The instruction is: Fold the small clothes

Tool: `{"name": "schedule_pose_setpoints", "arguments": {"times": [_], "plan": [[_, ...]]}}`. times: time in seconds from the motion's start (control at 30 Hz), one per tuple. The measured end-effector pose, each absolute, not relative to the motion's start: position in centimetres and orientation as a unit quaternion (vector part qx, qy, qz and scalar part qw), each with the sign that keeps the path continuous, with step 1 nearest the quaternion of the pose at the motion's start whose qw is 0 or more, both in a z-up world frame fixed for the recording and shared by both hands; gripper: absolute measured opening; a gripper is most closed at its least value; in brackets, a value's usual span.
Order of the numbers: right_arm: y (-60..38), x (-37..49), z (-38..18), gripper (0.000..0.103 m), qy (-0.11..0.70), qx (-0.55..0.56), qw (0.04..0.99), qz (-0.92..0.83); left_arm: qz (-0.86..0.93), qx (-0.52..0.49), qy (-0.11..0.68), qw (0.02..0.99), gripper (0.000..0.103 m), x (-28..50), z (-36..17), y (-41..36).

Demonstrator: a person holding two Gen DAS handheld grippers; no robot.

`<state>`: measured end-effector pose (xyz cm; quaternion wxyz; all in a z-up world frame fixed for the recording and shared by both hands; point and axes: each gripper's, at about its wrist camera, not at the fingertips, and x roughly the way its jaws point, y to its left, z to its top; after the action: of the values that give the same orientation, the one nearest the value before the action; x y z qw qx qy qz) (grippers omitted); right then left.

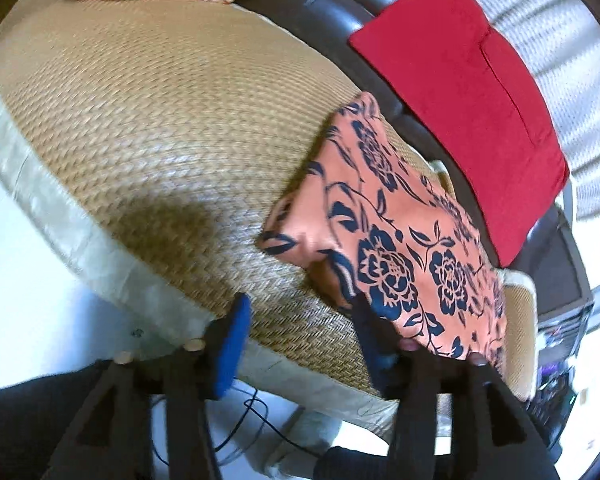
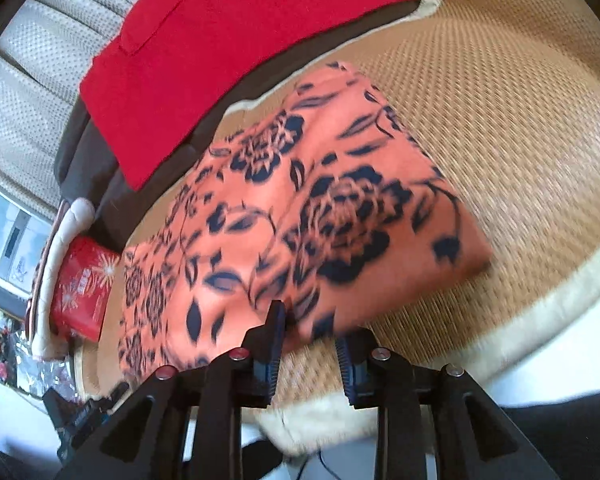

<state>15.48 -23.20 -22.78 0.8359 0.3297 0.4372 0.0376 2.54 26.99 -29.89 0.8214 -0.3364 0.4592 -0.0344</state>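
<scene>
Currently left gripper (image 1: 300,344) has its jaws standing wide apart, nothing pinched. Its blue-padded left finger (image 1: 232,354) sits over the front edge of the woven mat (image 1: 148,120); the other finger is dark and blurred, right at the near corner of the orange floral garment (image 1: 400,240). Can't tell if it touches the cloth.

Right gripper (image 2: 308,344) has a moderate gap between the jaws, and bare mat shows through the gap. The front hem of the garment (image 2: 300,220) lies just at the fingertips, the left finger (image 2: 274,340) overlapping the hem in view, but the pads aren't pressing on fabric, so no grip.

Garment: orange with dark navy flower print, folded into a rough rectangle, lying flat on the mat. In the left wrist view it's on the right side of the mat, running from the near edge back toward the dark sofa back (image 1: 328,4). Both views are motion-blurred.

Around it: mat has a pale cream border (image 2: 540,312). A red cushion (image 1: 460,92) leans on the sofa back just behind the garment. A red patterned box (image 2: 84,288) sits at one end of the mat, well apart from the garment. A thin dark cable (image 1: 252,412) trails on the pale floor below the left gripper.
</scene>
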Motion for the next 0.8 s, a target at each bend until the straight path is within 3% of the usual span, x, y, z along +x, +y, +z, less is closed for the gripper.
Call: {"name": "schedule_pose_setpoints", "arguments": {"times": [0.13,0.27,0.33,0.53,0.7,0.8], "plan": [[-22.8,13.2,-22.3,0.028,0.450,0.326,0.828,0.065,-0.034,-0.354,0.443,0.823,0.058,2.4,-29.4,28.1],[-20.3,13.2,-20.5,0.028,0.425,0.310,0.841,0.127,-0.020,-0.335,0.409,0.848,0.065,3.1,-28.0,28.5],[-18.1,14.3,-19.3,0.028,0.410,0.283,0.852,0.161,-0.021,-0.331,0.403,0.853,0.071,3.8,-27.7,28.3],[-10.4,19.4,-17.5,0.028,0.387,0.204,0.871,0.224,-0.039,-0.344,0.420,0.839,0.071,5.9,-29.2,27.6],[-8.1,23.5,-20.9,0.028,0.432,0.206,0.855,0.200,-0.053,-0.284,0.399,0.870,0.064,6.6,-28.2,25.6],[-8.7,25.2,-24.1,0.026,0.476,0.264,0.817,0.188,-0.065,-0.267,0.393,0.878,0.064,6.9,-27.9,24.8]]}}
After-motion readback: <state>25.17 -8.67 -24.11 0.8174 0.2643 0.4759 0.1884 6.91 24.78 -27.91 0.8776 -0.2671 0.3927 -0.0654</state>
